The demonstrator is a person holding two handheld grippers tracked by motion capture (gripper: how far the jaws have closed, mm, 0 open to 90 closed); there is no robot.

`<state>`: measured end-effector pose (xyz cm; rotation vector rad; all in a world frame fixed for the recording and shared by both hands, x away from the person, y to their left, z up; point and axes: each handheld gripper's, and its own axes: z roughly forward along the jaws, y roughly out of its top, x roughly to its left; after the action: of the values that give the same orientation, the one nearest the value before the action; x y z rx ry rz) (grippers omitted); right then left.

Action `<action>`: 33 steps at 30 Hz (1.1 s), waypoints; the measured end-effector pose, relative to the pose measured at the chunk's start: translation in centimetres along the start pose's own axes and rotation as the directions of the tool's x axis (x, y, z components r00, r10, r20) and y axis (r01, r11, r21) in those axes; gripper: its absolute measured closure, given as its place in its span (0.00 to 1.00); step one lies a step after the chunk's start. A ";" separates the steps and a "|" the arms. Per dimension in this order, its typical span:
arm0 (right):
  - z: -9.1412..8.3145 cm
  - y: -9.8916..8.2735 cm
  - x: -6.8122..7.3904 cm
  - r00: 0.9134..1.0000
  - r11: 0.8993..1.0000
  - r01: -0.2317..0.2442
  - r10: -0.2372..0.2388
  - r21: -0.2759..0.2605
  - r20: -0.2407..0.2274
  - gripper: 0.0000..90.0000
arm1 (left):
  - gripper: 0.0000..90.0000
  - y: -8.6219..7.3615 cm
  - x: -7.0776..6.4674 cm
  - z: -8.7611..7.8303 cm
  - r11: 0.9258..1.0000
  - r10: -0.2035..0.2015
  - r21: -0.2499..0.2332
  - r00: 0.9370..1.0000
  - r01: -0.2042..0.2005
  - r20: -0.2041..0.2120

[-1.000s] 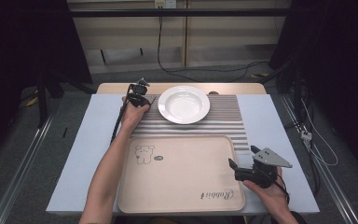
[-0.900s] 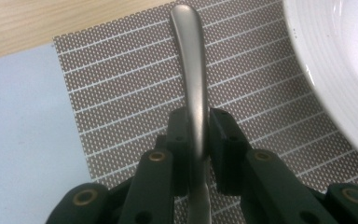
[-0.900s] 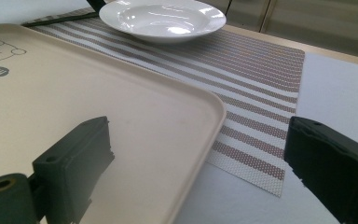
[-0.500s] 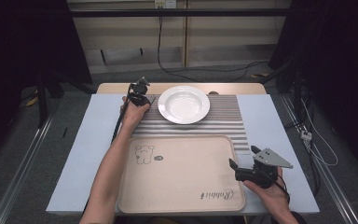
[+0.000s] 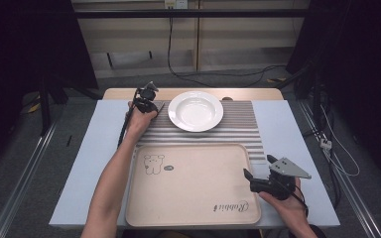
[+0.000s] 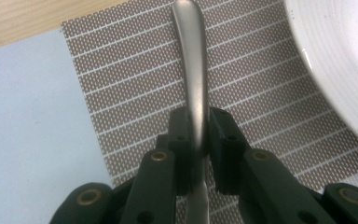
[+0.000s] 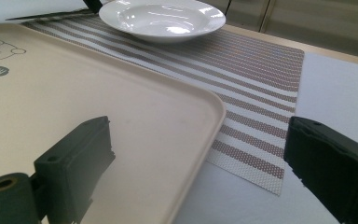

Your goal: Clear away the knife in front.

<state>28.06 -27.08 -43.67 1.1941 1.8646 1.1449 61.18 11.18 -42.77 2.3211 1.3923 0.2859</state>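
Here the left gripper [image 6: 193, 135] has its jaws closed on the thin metal handle of a piece of cutlery [image 6: 191, 60], held over the striped placemat [image 6: 135, 74] just left of the white plate [image 6: 345, 60]. In the high view this gripper [image 5: 146, 99] sits at the mat's far left corner, beside the plate [image 5: 196, 110]. Which kind of cutlery it is I cannot tell, since its working end is hidden behind the jaws.

The right gripper [image 7: 200, 172] has its jaws wide open and empty, straddling the near right rim of the beige tray [image 7: 121, 107]. In the high view it [image 5: 258, 182] rests at that tray's right edge [image 5: 193, 218].

The grip is the main risk. The handle is smooth, narrow and slightly curved, and the pads catch it along a short stretch, so it could pivot or slide out if the hand tilts or moves fast. It hangs close to the plate's rim, and a sideways drift could knock the handle against the china and shift the plate on the mat. On the right, closing the open jaws where they stand would likely pinch the tray's rim and lift or skew it.

Writing: the tray carries a drawn bear [image 5: 154, 163] with a small dark tag beside it, too small to read, and the word "Rabbit" [image 5: 230, 206], upside down from the person's side.
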 end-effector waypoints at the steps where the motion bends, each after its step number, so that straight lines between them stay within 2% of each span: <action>1: 0.0 0.0 0.0 1.000 1.000 0.000 0.000 0.000 0.000 0.09 | 0.89 0.0 0.1 -0.1 1.000 0.008 0.000 1.000 -0.008 0.000; 10: 0.1 0.0 0.1 1.000 1.000 0.004 -0.004 -0.001 -0.002 0.09 | 0.89 -0.4 -0.1 -1.1 1.000 0.021 -0.005 1.000 -0.021 -0.011; 16: 0.1 0.0 0.1 1.000 1.000 0.005 -0.005 -0.002 -0.001 0.09 | 0.89 -1.0 -0.1 -2.1 1.000 0.022 -0.012 1.000 -0.022 -0.003; 18: 0.0 0.0 0.1 1.000 1.000 0.005 -0.005 -0.002 0.001 0.09 | 0.89 -1.3 -0.1 -2.3 1.000 0.029 -0.006 0.999 -0.029 -0.031; 20: 0.0 0.1 0.1 1.000 1.000 0.006 -0.006 -0.003 0.003 0.09 | 0.89 -1.7 -0.1 -2.5 1.000 0.020 -0.007 1.000 -0.020 -0.020; 22: 0.0 0.1 0.2 1.000 1.000 0.008 -0.008 -0.004 0.002 0.09 | 0.89 -2.0 0.0 -2.7 0.999 0.030 -0.012 0.999 -0.030 -0.014; 23: 0.0 0.1 0.2 1.000 1.000 0.008 -0.008 -0.002 0.002 0.09 | 0.89 -2.2 -0.1 -2.9 1.000 0.020 -0.016 1.000 -0.020 -0.021; 29: -0.1 0.1 0.2 1.000 1.000 0.007 -0.007 -0.004 0.004 0.09 | 0.89 -3.0 0.1 -3.8 0.999 0.023 -0.025 0.999 -0.023 -0.022; 33: -0.1 0.1 0.2 1.000 1.000 0.007 -0.007 -0.006 0.005 0.09 | 0.89 -3.2 0.0 -4.7 0.999 0.039 -0.037 0.999 -0.040 -0.020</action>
<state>27.91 -26.88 -43.55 1.1851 1.8589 1.1417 56.86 13.60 -39.98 2.3229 1.3400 0.3441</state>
